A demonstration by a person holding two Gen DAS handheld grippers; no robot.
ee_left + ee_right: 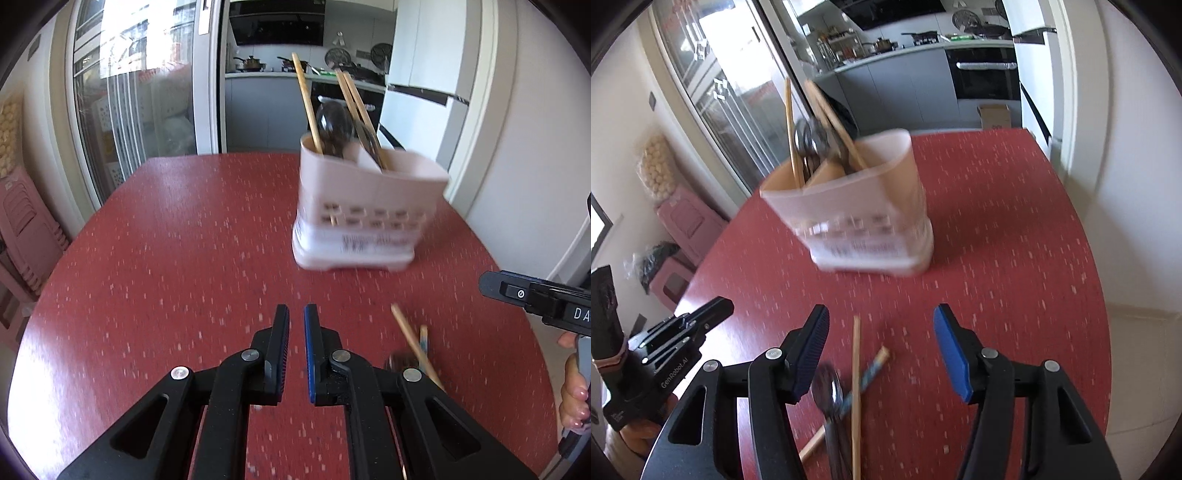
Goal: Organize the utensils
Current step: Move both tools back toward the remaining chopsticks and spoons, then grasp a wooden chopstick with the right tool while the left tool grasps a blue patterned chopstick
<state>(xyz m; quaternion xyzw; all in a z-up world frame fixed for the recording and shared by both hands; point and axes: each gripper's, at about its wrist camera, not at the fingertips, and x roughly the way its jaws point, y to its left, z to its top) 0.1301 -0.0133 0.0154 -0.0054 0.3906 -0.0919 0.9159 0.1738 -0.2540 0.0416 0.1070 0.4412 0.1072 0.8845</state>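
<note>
Loose utensils: one plain chopstick (856,387), one blue-patterned chopstick (866,380) and one spoon (827,387) lie crossed on the red table (1015,240), at lower centre of the right wrist view. Plain chopstick runs lengthwise between the jaws of the right hand-held gripper (881,350), which gapes empty above it and is nearer. Left hand-held gripper (296,343): closed, empty, off to one side. Pink holder (857,214) stands beyond, blurred; lower ends of the utensils are cut off.

The utensil holder (855,206) stands mid-frame on the table (1015,229), with chopsticks (790,125) and a spoon (809,138) inside. A loose spoon (827,387) and two chopsticks (856,387) lie crossed at lower centre.
</note>
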